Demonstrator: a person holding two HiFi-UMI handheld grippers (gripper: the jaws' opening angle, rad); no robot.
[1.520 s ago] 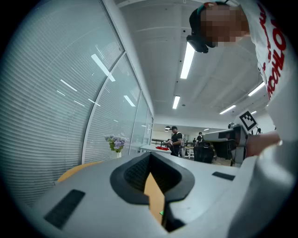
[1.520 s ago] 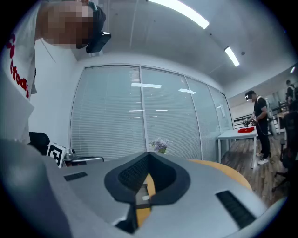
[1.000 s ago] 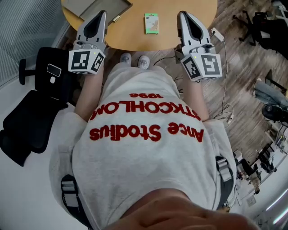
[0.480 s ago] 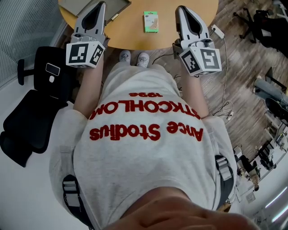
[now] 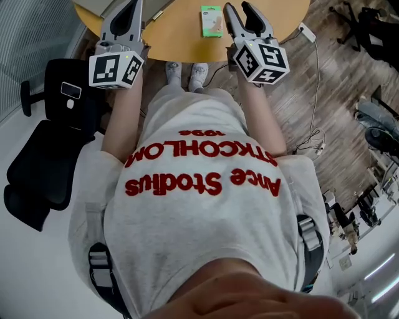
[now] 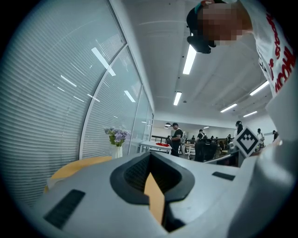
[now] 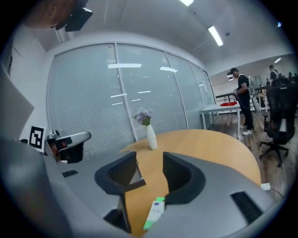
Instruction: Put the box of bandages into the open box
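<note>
Bandages first: the box of bandages (image 5: 211, 20) lies flat on the round wooden table (image 5: 181, 47), untouched, between my two tools and much nearer the right one. My right gripper (image 5: 239, 9) hangs just beside it, pointing across the tabletop. Its jaws have just been opening and now stand apart. In the right gripper view the green and white box (image 7: 156, 211) shows low in the gap, on the wood, with neither pad on it. A white vase of flowers (image 7: 150, 132) stands farther off on the table. My left gripper (image 5: 132, 5) is over the table's left part, well apart from the box. In the left gripper view its jaws are drawn together and empty.
</note>
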